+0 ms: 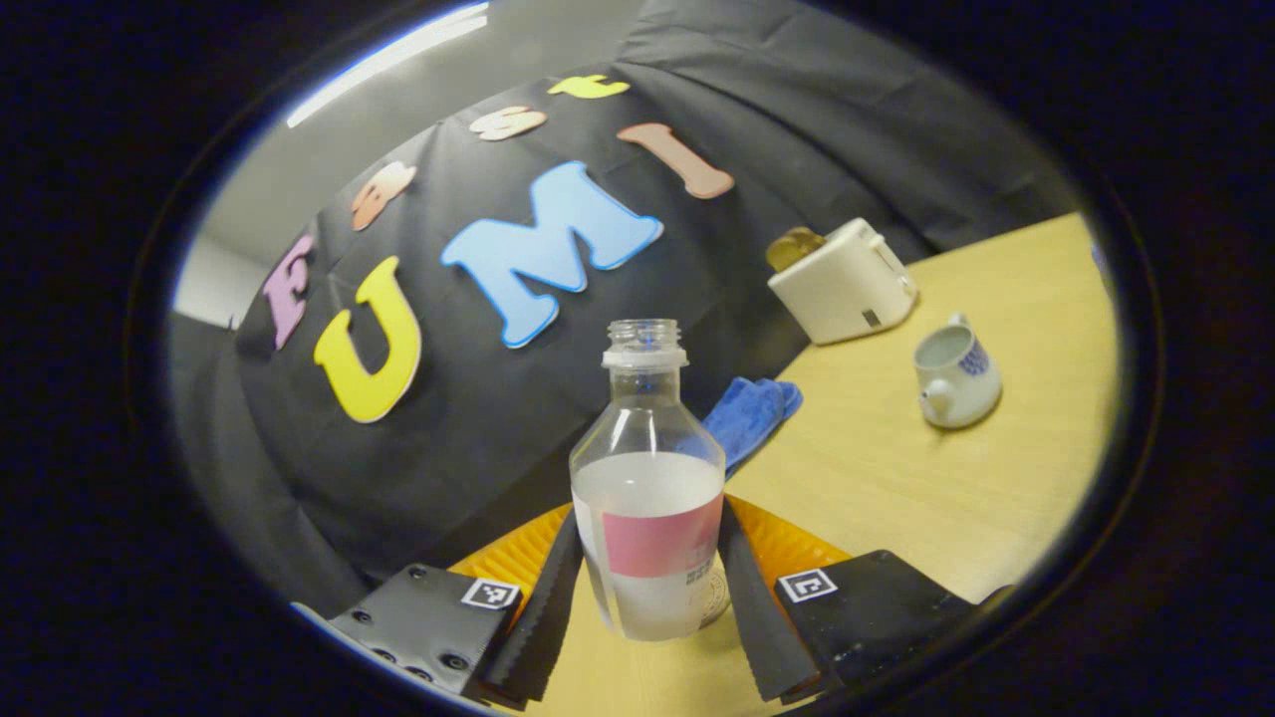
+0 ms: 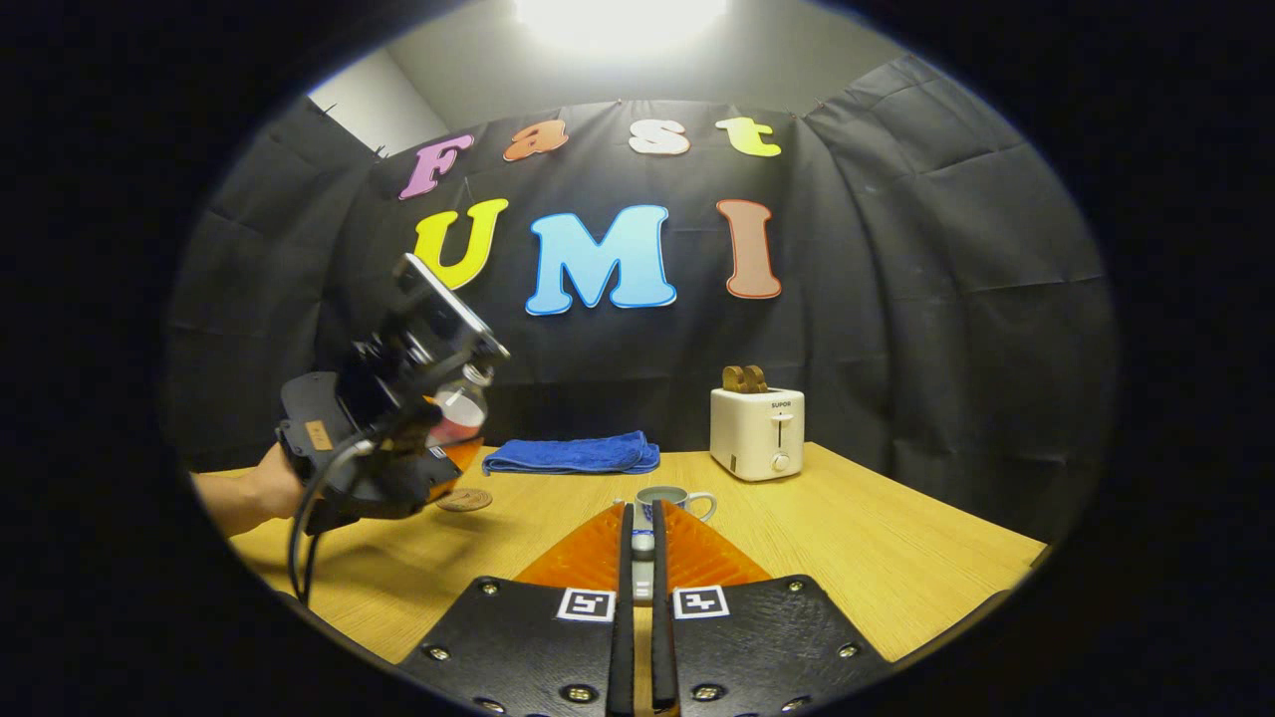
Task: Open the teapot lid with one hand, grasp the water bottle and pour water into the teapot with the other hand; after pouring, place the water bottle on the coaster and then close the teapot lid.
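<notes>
Between the jaws of the left gripper (image 1: 647, 516) stands the water bottle (image 1: 647, 498), capless and about half full, its long axis close to upright with the neck on top. Both fingers press its labelled belly from either side. Just beneath and behind its base lies the coaster (image 1: 713, 597). The right gripper view shows the bottle raised clear of the desk (image 2: 857, 538), above the coaster rather than standing on it.

Ahead and to the right of these jaws, well apart across bare wood, sits the teapot (image 1: 956, 373) with its mouth open. The right gripper (image 2: 643, 510) holds its jaws all but closed on a small piece that I take for the teapot lid (image 2: 642, 538), lifted just in front of the pot.

By my judgement this fits two stages: the bottle about to travel right to the pot for pouring, or about to come straight down onto the coaster after pouring. The water level does not settle which. Beyond stand a blue cloth (image 1: 749, 416) and a toaster (image 1: 845, 282).
</notes>
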A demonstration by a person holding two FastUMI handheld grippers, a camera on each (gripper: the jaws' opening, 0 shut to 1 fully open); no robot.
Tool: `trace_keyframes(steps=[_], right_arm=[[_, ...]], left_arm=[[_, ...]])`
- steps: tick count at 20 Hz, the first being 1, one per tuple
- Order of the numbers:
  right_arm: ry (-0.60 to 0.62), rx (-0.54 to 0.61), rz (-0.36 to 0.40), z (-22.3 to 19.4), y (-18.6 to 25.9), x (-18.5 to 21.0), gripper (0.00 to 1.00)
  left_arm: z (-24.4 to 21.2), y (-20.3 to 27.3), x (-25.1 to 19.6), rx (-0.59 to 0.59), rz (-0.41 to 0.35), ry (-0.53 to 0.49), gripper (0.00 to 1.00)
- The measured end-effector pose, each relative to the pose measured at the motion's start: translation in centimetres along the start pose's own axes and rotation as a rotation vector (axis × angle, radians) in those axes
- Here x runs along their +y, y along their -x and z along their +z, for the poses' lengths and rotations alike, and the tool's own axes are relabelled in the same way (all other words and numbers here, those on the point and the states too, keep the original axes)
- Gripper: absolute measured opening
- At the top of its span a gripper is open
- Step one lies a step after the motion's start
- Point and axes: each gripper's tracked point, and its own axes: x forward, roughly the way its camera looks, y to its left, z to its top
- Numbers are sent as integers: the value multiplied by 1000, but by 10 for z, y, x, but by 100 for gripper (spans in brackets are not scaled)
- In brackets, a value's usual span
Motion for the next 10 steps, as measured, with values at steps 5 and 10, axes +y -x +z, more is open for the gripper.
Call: trace_keyframes(steps=[5, 10], right_arm=[[-13, 23, 20, -9, -22, 11, 7], [-21, 46, 27, -16, -36, 14, 7]], left_arm=[[-34, -6, 39, -6, 40, 383, 87], [-52, -29, 49, 13, 23, 514, 87]])
